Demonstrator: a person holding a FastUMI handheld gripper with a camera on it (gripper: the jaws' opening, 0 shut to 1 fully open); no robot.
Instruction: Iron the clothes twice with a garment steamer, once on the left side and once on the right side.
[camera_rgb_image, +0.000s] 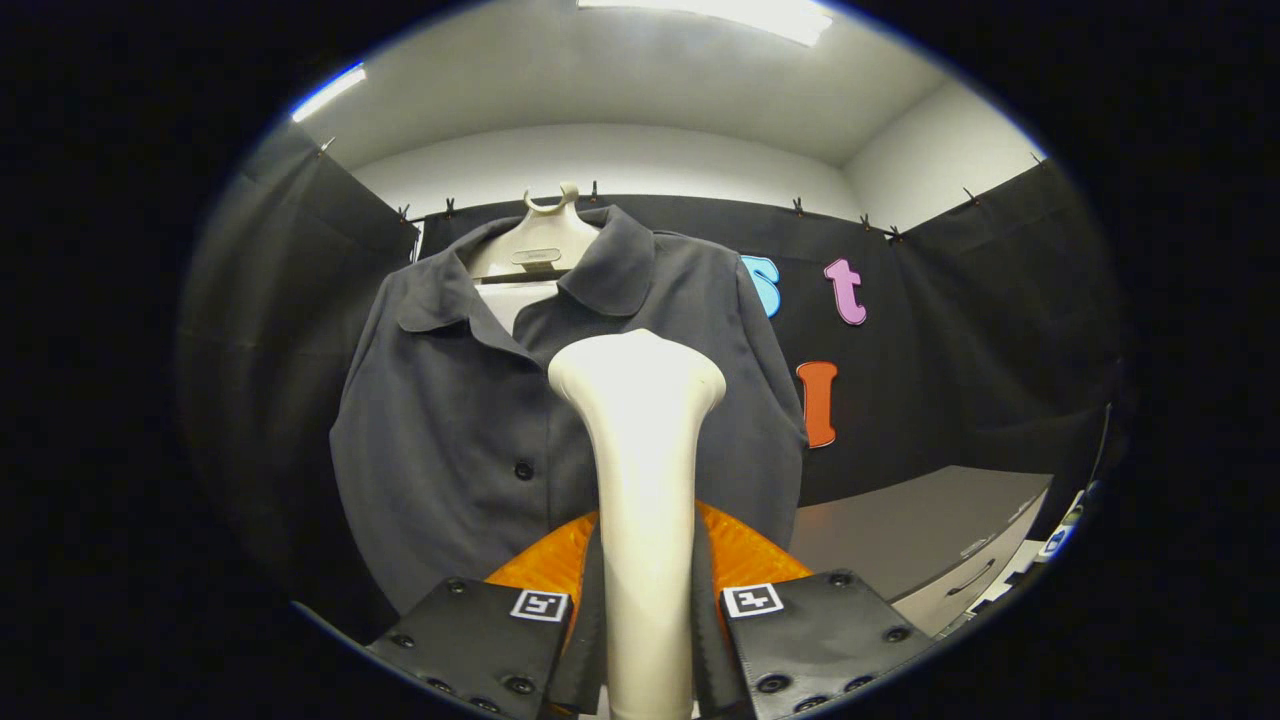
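Between jaws: steamer, clamped upright; shirt just beyond.

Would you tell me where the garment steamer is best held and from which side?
By its narrow neck, below the flared head, as the claw does now: one finger on each side. The steamer stands upright facing the shirt, so the neck suits pinching.

— What's the cream handle I'm gripping made of?

— Smooth, hard plastic with a soft sheen; the gripper has both fingers pressed against its sides.

— And the dark grey buttoned shirt?

— I read it as thin matt woven cloth, lightly creased, with small glossy plastic buttons. Its pale moulded hanger looks like satin plastic.

— The grey cabinet?

— Flat, matt, painted-looking top. The black wall drape is dull cloth.
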